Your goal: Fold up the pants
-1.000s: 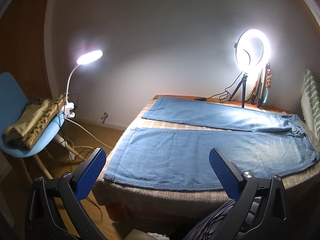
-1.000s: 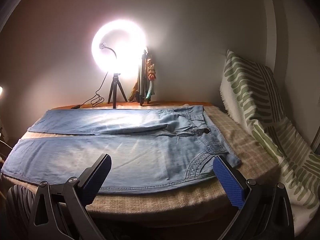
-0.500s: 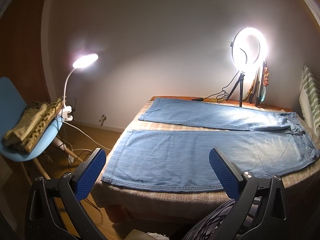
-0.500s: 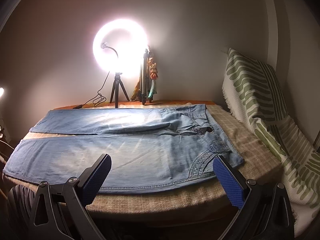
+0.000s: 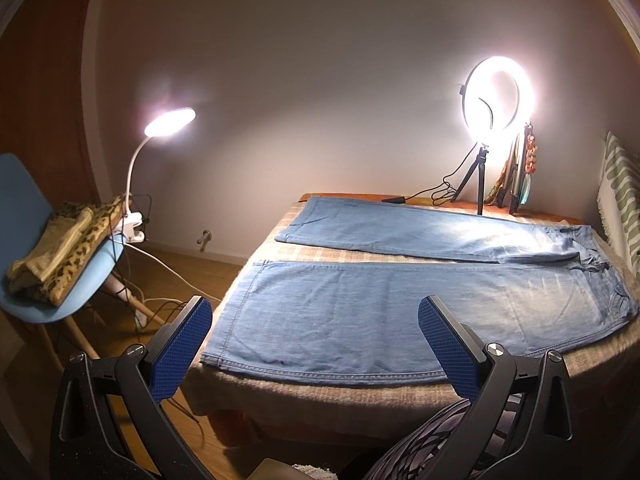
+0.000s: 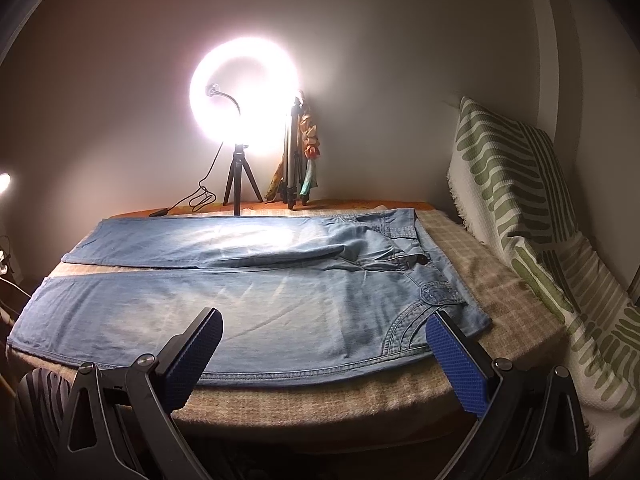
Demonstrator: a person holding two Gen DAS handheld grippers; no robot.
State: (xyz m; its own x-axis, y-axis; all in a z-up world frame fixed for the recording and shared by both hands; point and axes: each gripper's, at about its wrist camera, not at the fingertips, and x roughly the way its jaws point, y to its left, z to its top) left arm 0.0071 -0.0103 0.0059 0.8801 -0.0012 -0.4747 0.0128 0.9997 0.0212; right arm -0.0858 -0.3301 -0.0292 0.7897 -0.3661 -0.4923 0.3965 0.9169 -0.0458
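Blue denim pants (image 5: pixel 400 312) lie flat and spread on a beige checked blanket (image 5: pixel 320 396) over a bed, legs apart, cuffs to the left, waist to the right. They also show in the right wrist view (image 6: pixel 248 312), with the waistband and pocket at the right. My left gripper (image 5: pixel 312 344) is open and empty, held in front of the near leg's cuff end, short of the bed edge. My right gripper (image 6: pixel 324 348) is open and empty, held in front of the near leg's hip end.
A lit ring light on a tripod (image 5: pixel 496 100) and a folded tripod (image 6: pixel 294 160) stand at the bed's far side. A green patterned cushion (image 6: pixel 520 208) leans at the right. A blue chair (image 5: pixel 60 292) with folded clothes and a clip lamp (image 5: pixel 170 122) stands left.
Both grippers have drifted slightly closer and higher over the bed edge; the view shifted a little. Both stay open and the pants have not moved.
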